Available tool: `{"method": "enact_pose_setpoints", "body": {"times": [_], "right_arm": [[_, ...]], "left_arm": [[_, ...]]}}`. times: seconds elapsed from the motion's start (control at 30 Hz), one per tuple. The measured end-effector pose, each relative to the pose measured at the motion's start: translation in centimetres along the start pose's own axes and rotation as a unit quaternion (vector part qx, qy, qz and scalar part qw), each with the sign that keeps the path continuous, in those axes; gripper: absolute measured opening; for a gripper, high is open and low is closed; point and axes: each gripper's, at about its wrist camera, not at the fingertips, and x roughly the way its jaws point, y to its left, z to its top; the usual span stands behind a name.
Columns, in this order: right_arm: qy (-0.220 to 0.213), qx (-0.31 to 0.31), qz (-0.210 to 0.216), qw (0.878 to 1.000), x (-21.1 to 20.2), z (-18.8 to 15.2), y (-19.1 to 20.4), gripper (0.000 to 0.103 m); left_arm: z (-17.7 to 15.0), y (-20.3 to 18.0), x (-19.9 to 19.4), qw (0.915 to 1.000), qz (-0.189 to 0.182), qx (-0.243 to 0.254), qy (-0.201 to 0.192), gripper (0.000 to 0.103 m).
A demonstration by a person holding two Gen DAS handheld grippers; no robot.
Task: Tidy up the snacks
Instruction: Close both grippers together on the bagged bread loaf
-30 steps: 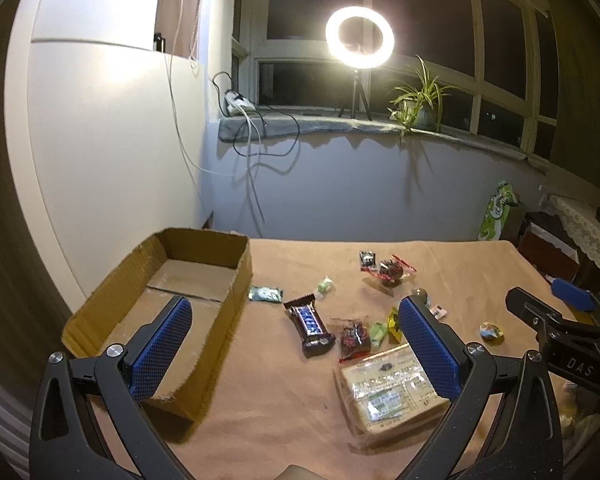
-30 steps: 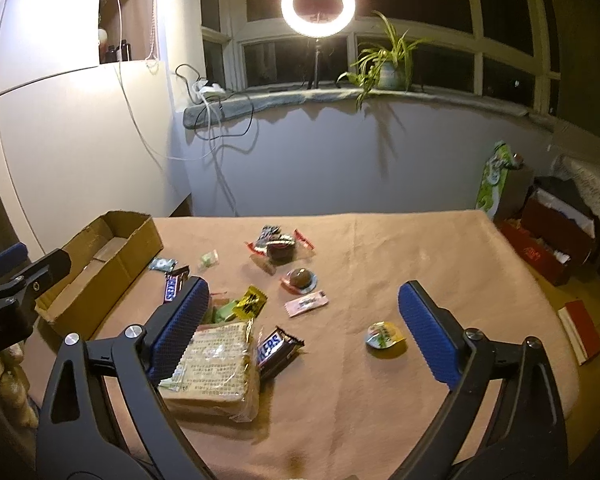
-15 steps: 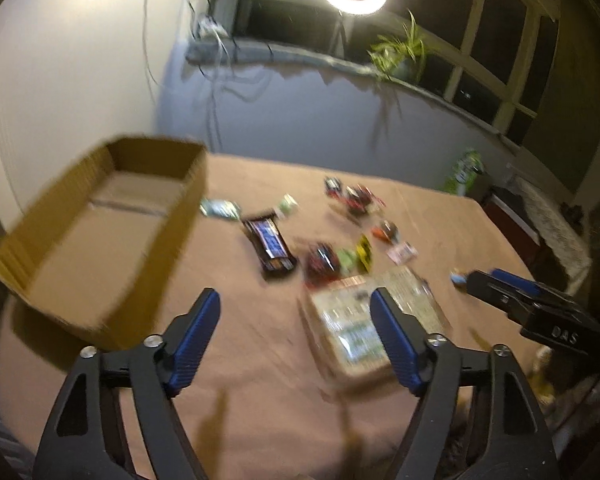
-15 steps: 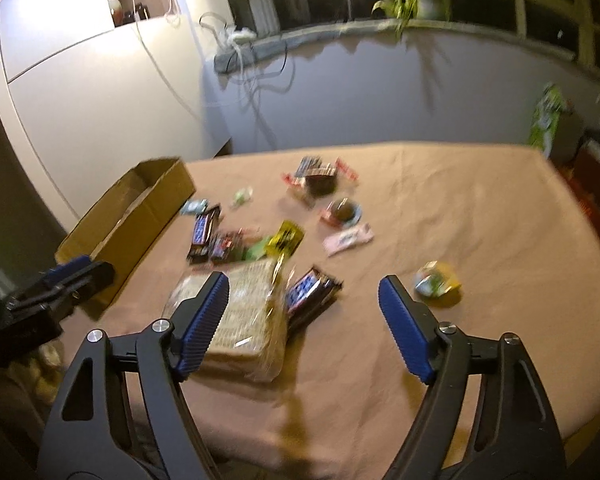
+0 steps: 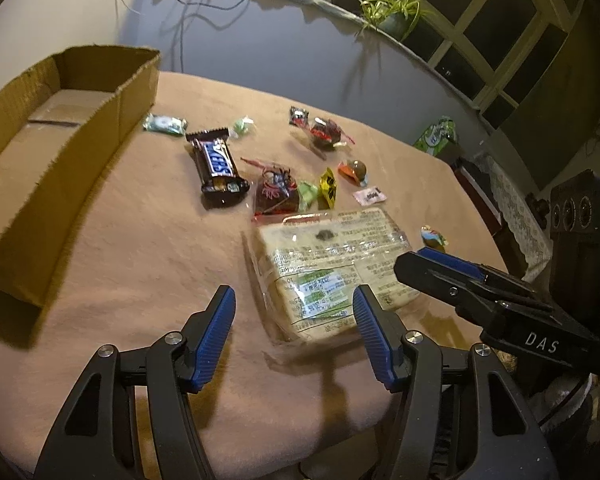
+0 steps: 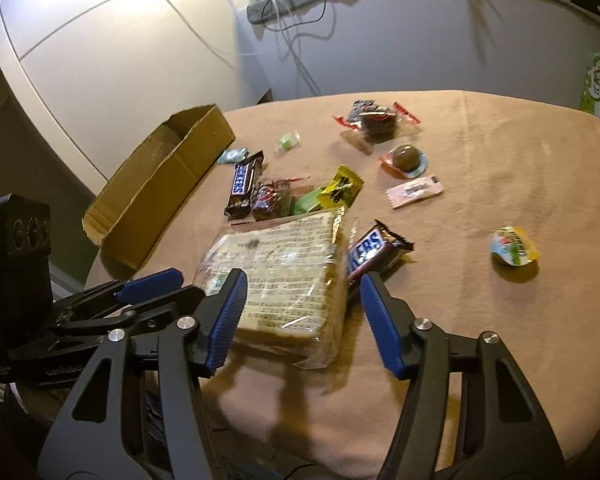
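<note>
Lowered toward bagged bread (image 5: pixel 332 264) on surface (image 5: pixel 140 248); left gripper (image 5: pixel 294 334) and right gripper (image 6: pixel 302 316) both closing, grasping nothing, low in frame

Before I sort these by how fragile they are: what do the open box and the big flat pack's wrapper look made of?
The box looks like plain brown corrugated cardboard: matte, with ragged cut edges. The pack's wrapper looks like thin clear plastic film: glossy highlights, crinkled ends, printed labels, what seems sliced bread showing through.
</note>
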Motion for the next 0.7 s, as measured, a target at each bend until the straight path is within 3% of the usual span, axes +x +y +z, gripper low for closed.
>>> {"method": "enact_pose_setpoints", "body": {"times": [0.27,0.43,0.7], "right_arm": [[0.032,-0.021,-0.008,0.999,1.5,0.4,0.3,0.051],[0.056,-0.031,-0.002,0.998,1.9,0.9,0.2,0.050],[0.076,-0.021,0.009,0.997,2.1,1.2,0.1,0.049]], "left_arm": [[0.5,-0.3,0.6,0.9994,0.005,0.029,0.019,0.060],[1.0,-0.4,1.5,0.9983,-0.019,0.031,0.046,0.059],[1.0,-1.2,1.5,0.9981,-0.018,0.043,0.040,0.056]]}}
